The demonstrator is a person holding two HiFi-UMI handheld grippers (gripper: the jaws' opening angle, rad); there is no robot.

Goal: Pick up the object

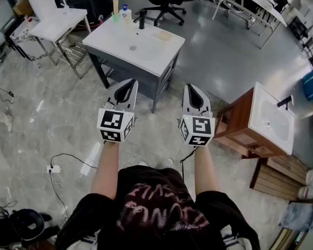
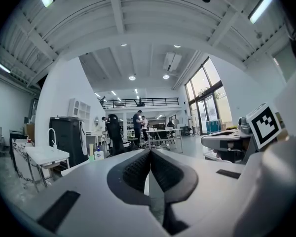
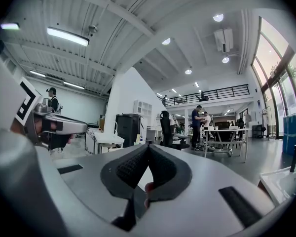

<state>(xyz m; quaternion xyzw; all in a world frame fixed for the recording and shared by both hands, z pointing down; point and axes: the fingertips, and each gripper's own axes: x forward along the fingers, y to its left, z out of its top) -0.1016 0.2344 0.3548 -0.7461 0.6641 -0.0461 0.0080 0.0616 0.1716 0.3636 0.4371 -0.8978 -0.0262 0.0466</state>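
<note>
**A:** How do the two grippers stand?

**B:** The left gripper (image 2: 149,150) has its ribbed black pads pressed together with nothing between them. The right gripper (image 3: 147,146) is closed the same way and carries nothing. Only what looks like one of the person's fingertips shows through the gap at the base of its pads. Both point level, side by side, short of the near edge of the white rectangular washbasin top on its dark grey cabinet (image 1: 146,48).

**A:** And the object?

**B:** The task doesn't name it. My guess is the small white plastic bottle with a blue cap (image 1: 125,13). It stands upright at the washbasin's far left corner, just beside a little green container (image 1: 115,18) and a tall beige tube (image 1: 115,5). A black tap (image 1: 141,21) stands to its right along the same far edge.

**A:** How would it handle?

**B:** Probably light and fairly stiff, but smooth-sided, so slippery and easy to topple. I'd open the jaws first, then take it across the middle of its body, below the cap, from the side away from its neighbours.

**A:** Anything else about?

**B:** A brown wooden cabinet with a white basin (image 1: 239,124) stands well apart to the washbasin's right, and a small white table (image 1: 57,22) to its left.
</note>
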